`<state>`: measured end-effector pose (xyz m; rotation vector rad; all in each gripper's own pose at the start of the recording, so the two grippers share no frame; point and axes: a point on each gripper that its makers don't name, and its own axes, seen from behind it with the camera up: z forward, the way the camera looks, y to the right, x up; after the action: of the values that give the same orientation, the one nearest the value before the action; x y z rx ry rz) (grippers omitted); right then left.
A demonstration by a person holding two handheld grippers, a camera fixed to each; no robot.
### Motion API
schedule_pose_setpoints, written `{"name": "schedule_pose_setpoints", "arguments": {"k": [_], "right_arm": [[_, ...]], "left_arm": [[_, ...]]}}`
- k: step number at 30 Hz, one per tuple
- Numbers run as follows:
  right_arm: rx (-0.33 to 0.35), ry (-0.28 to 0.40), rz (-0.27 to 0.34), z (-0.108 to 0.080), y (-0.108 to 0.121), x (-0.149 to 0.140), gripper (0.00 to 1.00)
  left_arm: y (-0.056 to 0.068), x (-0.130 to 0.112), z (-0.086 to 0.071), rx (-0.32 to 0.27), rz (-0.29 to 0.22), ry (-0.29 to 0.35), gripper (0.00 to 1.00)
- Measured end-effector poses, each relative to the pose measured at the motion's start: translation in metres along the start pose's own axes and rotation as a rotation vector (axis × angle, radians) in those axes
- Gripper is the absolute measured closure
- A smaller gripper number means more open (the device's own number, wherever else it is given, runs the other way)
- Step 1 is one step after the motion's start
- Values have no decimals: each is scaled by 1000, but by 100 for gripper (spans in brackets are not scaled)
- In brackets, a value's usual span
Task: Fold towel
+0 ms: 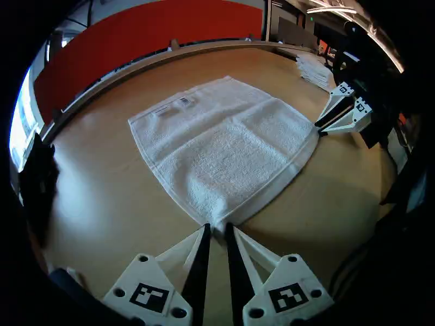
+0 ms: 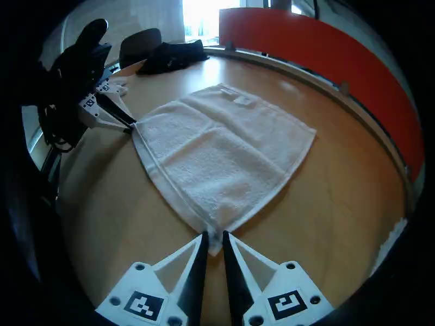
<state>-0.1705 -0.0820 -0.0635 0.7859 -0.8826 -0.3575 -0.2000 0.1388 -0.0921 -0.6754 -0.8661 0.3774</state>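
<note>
While the white terry towel lies flat mid-frame on the wooden tabletop, hemmed edges showing and a small label toward its upper corner, the left tongs pinch its lowest corner. The right tongs are clenched on the neighbouring corner.

Right gripper pinches a corner of the white towel on the table.

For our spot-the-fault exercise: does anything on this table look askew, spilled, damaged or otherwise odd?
Nothing stands out. The white towel lies flat and spread open on the wooden table, with no spill or tear visible. The left gripper and the right gripper each pinch one of two neighbouring corners.
</note>
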Motion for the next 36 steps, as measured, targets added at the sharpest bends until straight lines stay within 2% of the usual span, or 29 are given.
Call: {"name": "schedule_pose_setpoints", "arguments": {"k": [7, 11, 21, 28, 36], "right_arm": [[11, 2, 14, 0, -5, 4, 88], [13, 7, 6, -2, -8, 4, 92], [1, 24, 6, -10, -1, 10, 92], [-20, 57, 13, -28, 3, 25, 92], [-40, 100, 12, -57, 2, 50, 92]], "left_arm": [[0, 2, -2, 4, -49, -1, 87], [-1, 2, -3, 2, -81, 0, 88], [4, 8, -7, -3, -80, 1, 90], [6, 23, -21, 1, -106, 20, 90], [6, 46, -47, 11, -121, 46, 90]]}}
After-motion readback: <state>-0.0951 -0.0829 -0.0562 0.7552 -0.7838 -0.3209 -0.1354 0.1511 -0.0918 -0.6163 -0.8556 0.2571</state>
